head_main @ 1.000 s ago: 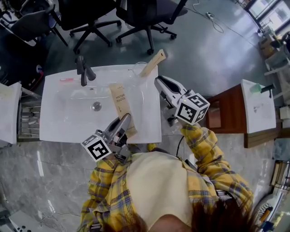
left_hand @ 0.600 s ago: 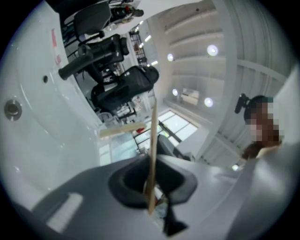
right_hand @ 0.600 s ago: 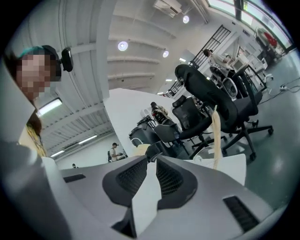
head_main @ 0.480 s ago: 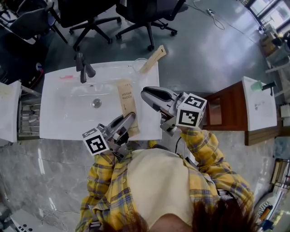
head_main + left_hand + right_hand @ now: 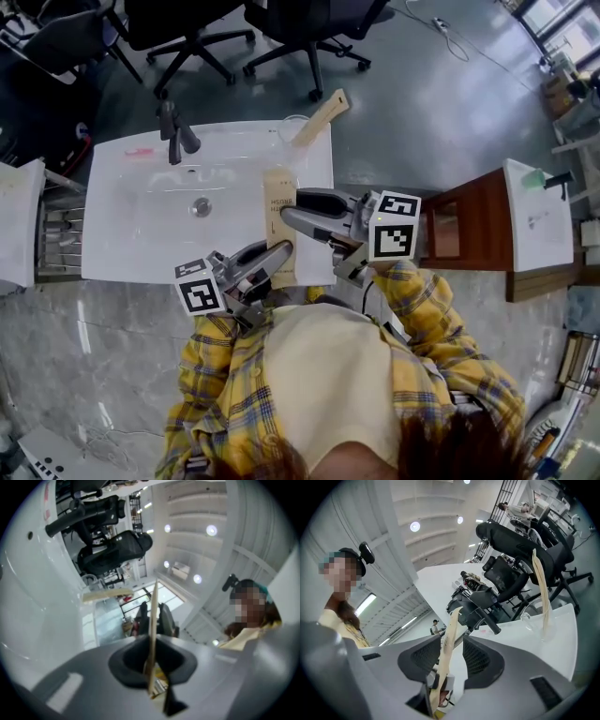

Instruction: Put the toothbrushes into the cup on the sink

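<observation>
- Pinching toothbrush box's [image 5: 277, 183] end: left tool [image 5: 284, 251].
- Right tool [image 5: 292, 207], jaws just opening wide, is straddling the box.
- Should be closing squarely before left is releasing.

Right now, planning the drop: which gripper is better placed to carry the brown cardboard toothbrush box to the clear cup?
Probably right. The right gripper, jaws just opened around the brown cardboard toothbrush box, sits nearer the clear cup; the left gripper grips its near end.
</observation>
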